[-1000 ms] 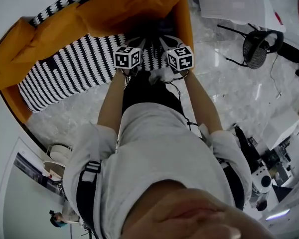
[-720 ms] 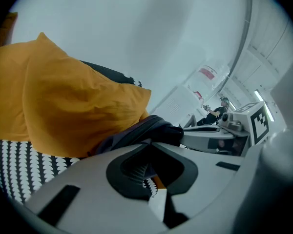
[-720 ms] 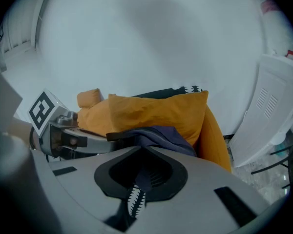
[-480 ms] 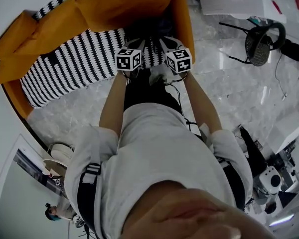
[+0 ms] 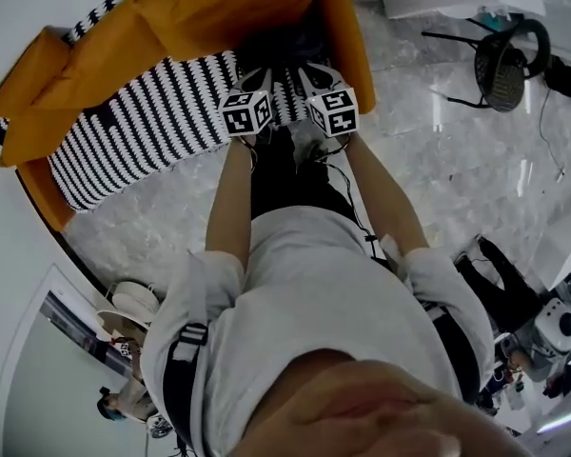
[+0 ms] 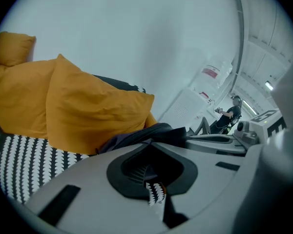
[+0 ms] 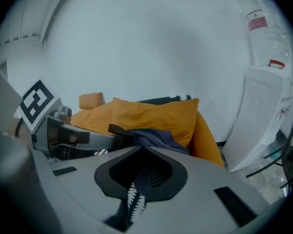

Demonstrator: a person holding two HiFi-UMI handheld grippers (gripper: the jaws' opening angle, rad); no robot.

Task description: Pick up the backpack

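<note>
Head view: high overhead, faces steeply down. Wearer's torso (image 5: 314,284) fills 6 o'clock, sofa (image 5: 133,131) at 10, left gripper (image 5: 257,77) and right gripper (image 5: 312,70) toward 12.

Left gripper view: rides on left gripper, low and close, faces along jaws over cushions (image 6: 88,111) to wall (image 6: 136,33).

Right gripper view: same setup on right gripper, left gripper at 9.

All three views share cushions, backpack (image 7: 151,138), striped sofa seat.

Backpack (image 5: 287,50) at the right end of the sofa (image 5: 124,131), just before the cushions (image 5: 219,8) along its back. The left gripper (image 6: 147,172) and right gripper (image 7: 139,172) sit side by side above it; a chair (image 5: 504,65) stands further right.
</note>
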